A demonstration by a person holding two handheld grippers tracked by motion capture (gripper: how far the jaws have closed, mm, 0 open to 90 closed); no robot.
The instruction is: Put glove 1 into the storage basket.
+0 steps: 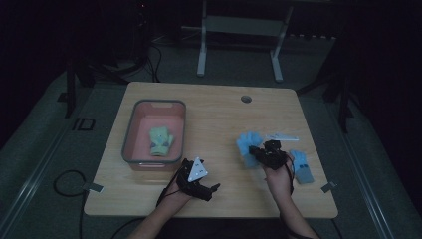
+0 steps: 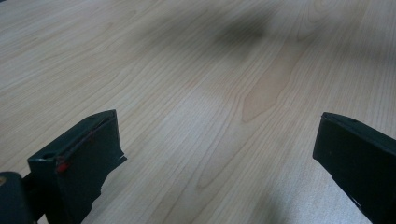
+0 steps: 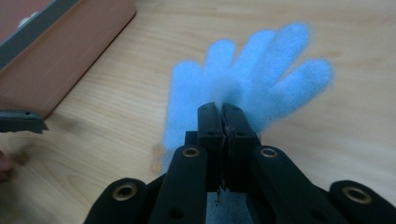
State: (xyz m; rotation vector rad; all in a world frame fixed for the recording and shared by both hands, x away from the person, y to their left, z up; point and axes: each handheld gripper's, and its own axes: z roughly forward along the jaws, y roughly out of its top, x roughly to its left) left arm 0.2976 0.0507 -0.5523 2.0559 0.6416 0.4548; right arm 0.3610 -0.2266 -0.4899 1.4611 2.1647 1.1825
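Right gripper (image 3: 220, 108) clenched on fluffy light-blue glove (image 3: 261, 70) | left gripper (image 2: 219, 154) released | 1 green glove (image 1: 160, 140) in pink plastic bin (image 1: 130, 130) | blue pair left.

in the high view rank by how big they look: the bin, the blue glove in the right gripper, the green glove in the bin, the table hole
1. bin
2. blue glove and green glove look alike; the right gripper covers part of the blue one
3. table hole

Dim lab or test room, arranged as a recording station. Single light wooden table (image 1: 209, 104) with a cable grommet (image 1: 246, 99), set on grey carpet (image 1: 45, 149). Cables (image 1: 67, 181) trailing across the floor; metal stand legs (image 1: 201, 55) well beyond the fingers, against darkness.
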